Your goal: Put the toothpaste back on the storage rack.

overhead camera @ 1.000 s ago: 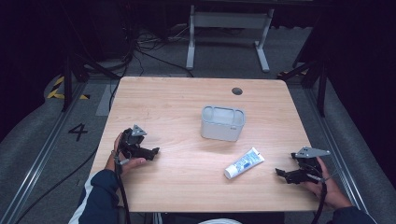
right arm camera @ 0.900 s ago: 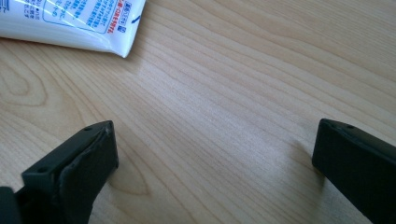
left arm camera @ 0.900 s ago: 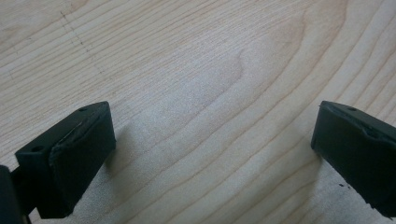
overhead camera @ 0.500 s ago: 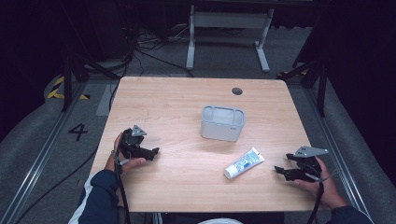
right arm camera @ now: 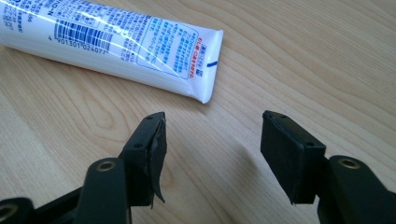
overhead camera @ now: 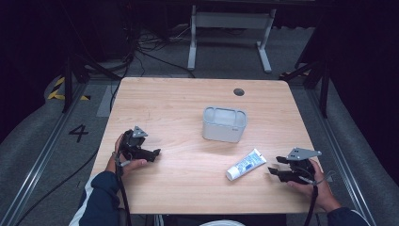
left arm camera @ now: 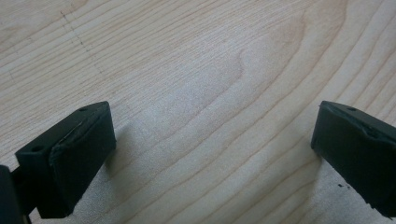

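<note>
A light wooden counter point(overhead camera: 164, 108) stands in the middle of a dark room. Its top has wavy wood lines and a small round dark hole point(overhead camera: 239, 92) near the far right corner. The floor point(overhead camera: 42, 155) around it is grey carpet. A white number 4 point(overhead camera: 78, 133) is painted on the floor to the left. Just beyond it, yellow and black striped tape point(overhead camera: 61, 89) lies on the floor. Black cables point(overhead camera: 150, 47) curl across the floor behind the counter. A white metal frame point(overhead camera: 230, 28) stands at the back. Metal rails point(overhead camera: 33, 174) run along the floor on both sides. The back of the room is very dark.
</note>
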Motion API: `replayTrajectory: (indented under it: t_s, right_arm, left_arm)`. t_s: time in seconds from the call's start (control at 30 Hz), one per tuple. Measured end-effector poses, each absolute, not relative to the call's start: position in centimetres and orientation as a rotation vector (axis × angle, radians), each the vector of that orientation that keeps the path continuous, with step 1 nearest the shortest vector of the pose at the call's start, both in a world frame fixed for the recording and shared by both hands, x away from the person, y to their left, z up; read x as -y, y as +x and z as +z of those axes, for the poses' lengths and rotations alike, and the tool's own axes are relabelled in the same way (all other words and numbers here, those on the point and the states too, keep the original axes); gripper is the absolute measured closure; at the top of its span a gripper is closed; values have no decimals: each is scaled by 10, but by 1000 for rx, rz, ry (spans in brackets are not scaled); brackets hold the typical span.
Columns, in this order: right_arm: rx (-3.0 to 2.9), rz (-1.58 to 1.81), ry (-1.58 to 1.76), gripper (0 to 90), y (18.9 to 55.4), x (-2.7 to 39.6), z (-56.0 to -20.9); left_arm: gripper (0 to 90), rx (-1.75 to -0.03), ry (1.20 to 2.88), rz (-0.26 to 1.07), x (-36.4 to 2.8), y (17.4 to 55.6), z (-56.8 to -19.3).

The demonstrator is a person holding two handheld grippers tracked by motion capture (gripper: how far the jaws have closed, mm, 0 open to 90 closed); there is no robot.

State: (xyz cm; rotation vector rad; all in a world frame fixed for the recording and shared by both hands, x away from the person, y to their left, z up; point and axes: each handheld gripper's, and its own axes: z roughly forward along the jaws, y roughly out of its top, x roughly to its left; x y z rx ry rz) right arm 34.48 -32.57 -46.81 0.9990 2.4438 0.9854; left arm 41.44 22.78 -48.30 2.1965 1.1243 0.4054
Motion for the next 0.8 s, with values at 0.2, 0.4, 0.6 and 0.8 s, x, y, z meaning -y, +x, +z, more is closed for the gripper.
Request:
replayTrajectory:
  t_s: [0.2,0.4,0.6,0.8]
  right_arm:
    - [-2442,975,995,411,347,320,-468]
    - [-2433,964,1005,389,350,316,-469]
    - [-2431,943,1001,374,354,311,-470]
    - [-2419,910,1003,374,360,304,-469]
  left_arm:
    - [1,-1124,2196,405,-228,414,-483]
    - [1,-1124,2196,405,-228,414,-483]
    - [1,-1124,2196,405,-228,414,-483]
    - [1,-1120,2194,402,-228,414,-483]
